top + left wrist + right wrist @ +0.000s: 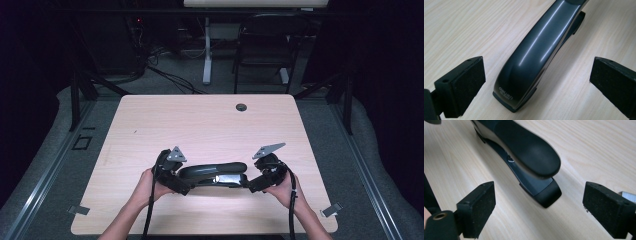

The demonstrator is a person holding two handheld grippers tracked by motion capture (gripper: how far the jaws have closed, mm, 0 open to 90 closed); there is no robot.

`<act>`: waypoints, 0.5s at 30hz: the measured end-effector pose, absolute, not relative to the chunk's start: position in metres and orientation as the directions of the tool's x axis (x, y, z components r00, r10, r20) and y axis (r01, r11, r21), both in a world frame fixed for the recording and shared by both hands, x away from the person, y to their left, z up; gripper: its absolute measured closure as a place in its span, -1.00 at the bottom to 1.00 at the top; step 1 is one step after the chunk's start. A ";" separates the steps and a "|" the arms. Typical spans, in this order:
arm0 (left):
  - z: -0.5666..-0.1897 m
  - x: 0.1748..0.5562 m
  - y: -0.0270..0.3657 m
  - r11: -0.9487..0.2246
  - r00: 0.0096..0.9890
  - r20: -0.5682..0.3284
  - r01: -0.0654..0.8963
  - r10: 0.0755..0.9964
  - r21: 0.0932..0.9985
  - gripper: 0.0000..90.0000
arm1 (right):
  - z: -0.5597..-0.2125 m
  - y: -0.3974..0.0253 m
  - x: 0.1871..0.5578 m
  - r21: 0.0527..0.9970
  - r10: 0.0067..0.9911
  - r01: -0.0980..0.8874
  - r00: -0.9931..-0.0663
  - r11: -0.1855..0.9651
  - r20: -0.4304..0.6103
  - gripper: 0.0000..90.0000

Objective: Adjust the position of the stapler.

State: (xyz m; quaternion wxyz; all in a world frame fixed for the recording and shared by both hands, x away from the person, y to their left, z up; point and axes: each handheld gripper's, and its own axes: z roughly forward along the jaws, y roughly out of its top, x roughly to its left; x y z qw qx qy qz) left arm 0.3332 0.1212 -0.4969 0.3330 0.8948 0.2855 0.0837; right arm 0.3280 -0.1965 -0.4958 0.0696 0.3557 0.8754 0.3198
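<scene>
A black stapler (212,174) lies on the light wooden table (200,125), near the front edge, lengthwise from left to right. My left gripper (186,186) is at its left end and my right gripper (252,184) at its right end. In the left gripper view the glossy rear end of the stapler (534,57) lies between the wide-apart jaws of my left gripper (537,65), touching neither pad. In the right gripper view the stapler's rounded front end (531,155) points at the gap of my right gripper (537,188), which is open with its pads clear of it.
A round cable hole (241,107) sits at the table's far edge. A black chair (265,45) and a desk leg (206,55) stand beyond the table. A small silvery piece (627,195) lies by the right jaw in the right gripper view.
</scene>
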 end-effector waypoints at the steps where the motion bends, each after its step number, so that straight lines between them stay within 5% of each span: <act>1: -0.496 0.332 0.120 -0.611 0.823 -0.043 0.454 0.566 0.648 -1.00 | -0.498 -0.196 0.324 0.602 0.667 0.581 -0.738 0.549 0.103 -0.78; 15: -0.489 0.311 0.095 -0.546 0.829 -0.066 0.423 0.556 0.723 -0.99 | -0.504 -0.194 0.325 0.575 0.682 0.597 -0.726 0.560 0.090 -0.73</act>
